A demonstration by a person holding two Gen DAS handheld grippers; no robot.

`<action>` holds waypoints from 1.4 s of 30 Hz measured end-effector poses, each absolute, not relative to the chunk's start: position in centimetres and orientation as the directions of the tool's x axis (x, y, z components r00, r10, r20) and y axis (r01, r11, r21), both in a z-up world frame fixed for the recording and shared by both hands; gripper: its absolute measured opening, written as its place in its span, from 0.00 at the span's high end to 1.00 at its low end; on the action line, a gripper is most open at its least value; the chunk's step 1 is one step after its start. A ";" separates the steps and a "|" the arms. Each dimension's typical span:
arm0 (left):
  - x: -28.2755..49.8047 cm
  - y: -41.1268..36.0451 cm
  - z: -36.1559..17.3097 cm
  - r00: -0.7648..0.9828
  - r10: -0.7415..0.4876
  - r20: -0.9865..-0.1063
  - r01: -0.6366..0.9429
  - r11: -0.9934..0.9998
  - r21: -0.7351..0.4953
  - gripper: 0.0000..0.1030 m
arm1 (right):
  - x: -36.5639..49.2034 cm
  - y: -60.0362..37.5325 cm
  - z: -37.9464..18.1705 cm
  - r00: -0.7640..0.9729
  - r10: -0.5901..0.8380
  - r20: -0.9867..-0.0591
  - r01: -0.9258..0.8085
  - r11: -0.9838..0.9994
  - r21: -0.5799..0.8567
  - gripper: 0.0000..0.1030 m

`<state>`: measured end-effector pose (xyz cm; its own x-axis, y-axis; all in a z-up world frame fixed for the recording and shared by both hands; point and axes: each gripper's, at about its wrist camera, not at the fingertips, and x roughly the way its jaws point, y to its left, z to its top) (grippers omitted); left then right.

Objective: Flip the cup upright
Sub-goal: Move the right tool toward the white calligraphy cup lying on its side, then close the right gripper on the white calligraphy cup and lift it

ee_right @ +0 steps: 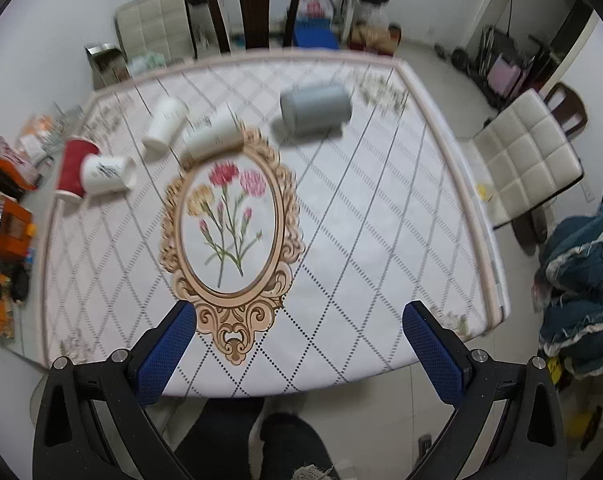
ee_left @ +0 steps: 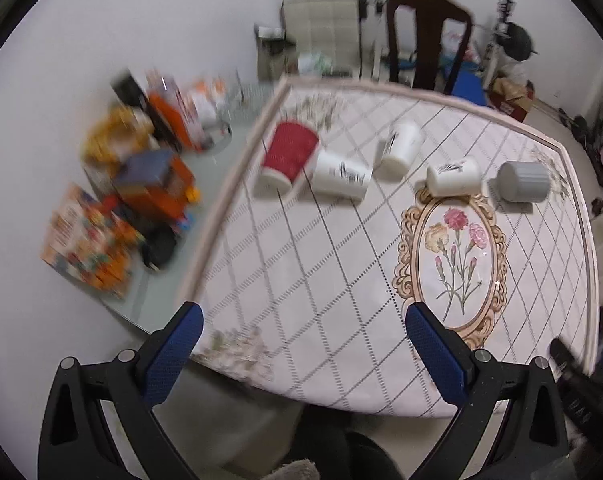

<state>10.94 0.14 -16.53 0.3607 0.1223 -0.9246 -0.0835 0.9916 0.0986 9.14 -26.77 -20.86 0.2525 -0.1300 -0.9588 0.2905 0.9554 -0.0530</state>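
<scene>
5 cups lie on their sides in a row across the far half of the table. From left to right: cup 1, cup 2 touching it, cup 3, cup 4, cup 5. A chair stands behind the table; a padded stool stands to its right.

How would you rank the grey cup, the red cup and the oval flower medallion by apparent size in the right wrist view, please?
1. Oval flower medallion, clearly largest.
2. Grey cup.
3. Red cup, partly hidden and blurred, so less sure.
</scene>
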 end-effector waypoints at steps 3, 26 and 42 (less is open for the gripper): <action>14.4 1.3 -19.8 0.277 0.070 -0.958 -0.146 0.989 0.030 0.00 | 12.0 -26.9 -25.2 0.182 -0.142 -0.973 0.310 0.947 -0.080 0.00; 35.1 4.7 -35.6 0.053 -0.272 -0.961 -0.540 0.802 -0.256 0.03 | 26.8 -27.6 -37.1 0.026 -0.194 -0.981 0.529 0.835 -0.151 0.00; 34.5 -2.4 -33.3 0.082 0.065 -0.994 -0.090 0.994 0.058 0.31 | 27.6 -28.4 -36.1 0.017 -0.227 -0.974 0.532 0.827 -0.183 0.00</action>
<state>34.48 -2.36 -33.31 0.0824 0.0651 -0.9945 -0.0904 0.9942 0.0576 27.58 -28.39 -36.12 0.0170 -0.2267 -0.9738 0.5316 0.8269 -0.1832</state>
